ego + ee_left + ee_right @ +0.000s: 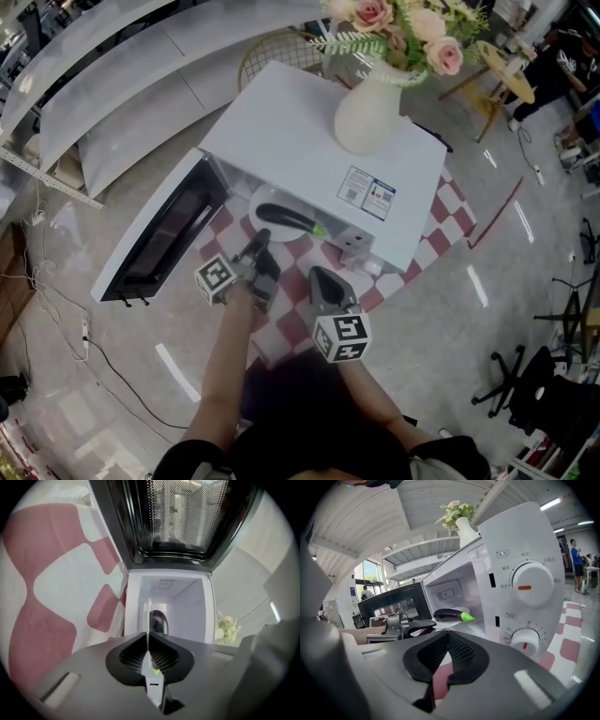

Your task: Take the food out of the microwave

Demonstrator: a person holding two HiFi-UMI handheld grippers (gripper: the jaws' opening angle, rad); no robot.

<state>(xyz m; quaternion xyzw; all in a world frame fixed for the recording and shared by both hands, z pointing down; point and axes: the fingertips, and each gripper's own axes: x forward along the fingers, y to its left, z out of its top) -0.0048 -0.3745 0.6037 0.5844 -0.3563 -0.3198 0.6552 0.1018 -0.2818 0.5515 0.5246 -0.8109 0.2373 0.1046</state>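
A dark purple eggplant (286, 218) with a green stem lies on a white plate (260, 202) at the mouth of the open white microwave (309, 141). My left gripper (258, 247) is shut on the plate's near rim. In the left gripper view the plate (149, 620) shows edge-on between the jaws, the eggplant (158, 622) just beyond. My right gripper (323, 281) hovers to the right of the plate, in front of the microwave, shut with nothing in it. The right gripper view shows the eggplant (450, 615) and the left gripper (423, 623) at the plate.
The microwave door (159, 234) hangs open to the left. A white vase (368, 112) of flowers stands on top of the microwave. A red and white checked cloth (291, 309) covers the table. The control dials (532, 587) are on the microwave's right side.
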